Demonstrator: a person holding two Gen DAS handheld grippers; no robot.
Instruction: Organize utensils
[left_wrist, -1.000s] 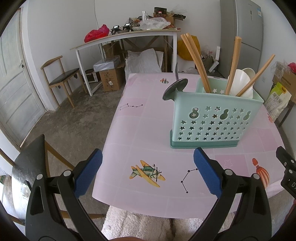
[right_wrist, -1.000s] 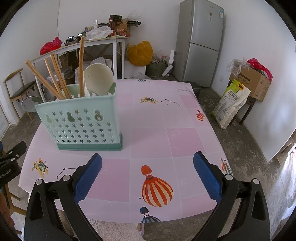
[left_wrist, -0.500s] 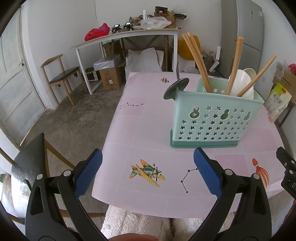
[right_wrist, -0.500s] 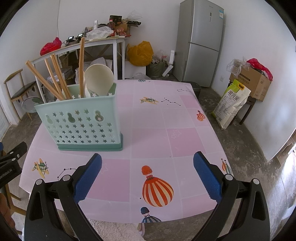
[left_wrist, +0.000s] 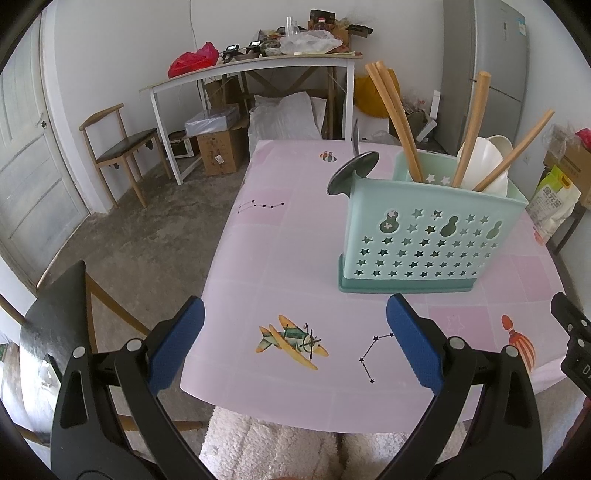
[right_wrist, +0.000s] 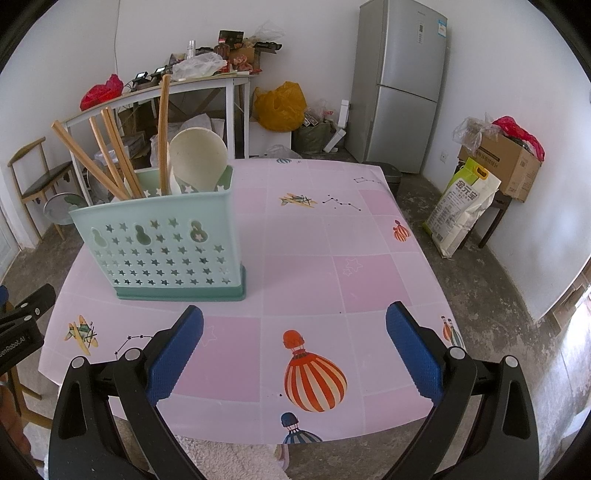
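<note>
- Utensil holder (left_wrist: 424, 236): a mint-green plastic caddy with a darker green base, its front wall pierced with star and gourd-shaped cut-outs; it stands upright on the desk (left_wrist: 280, 258), ahead of both grippers.
- Contents: wooden chopsticks (left_wrist: 391, 110) lean in the left compartment; a round wooden handle (left_wrist: 472, 122) and a cream plastic ladle (right_wrist: 197, 162) stand in the right one. A grey metal spoon bowl (left_wrist: 349, 173) shows at the holder's left end.
- Desk cover: smooth pink checked sheet printed with a biplane (left_wrist: 291, 341), constellations and a striped hot-air balloon (right_wrist: 314, 380).
- Left gripper (left_wrist: 295, 343): black arms, blue ribbed pads; jaws wide apart, holding nothing.
- Right gripper (right_wrist: 293, 343): same build; jaws wide apart, holding nothing.
- Writing: "enRobot.AI" reads on the left gripper's body in the right wrist view.
</note>
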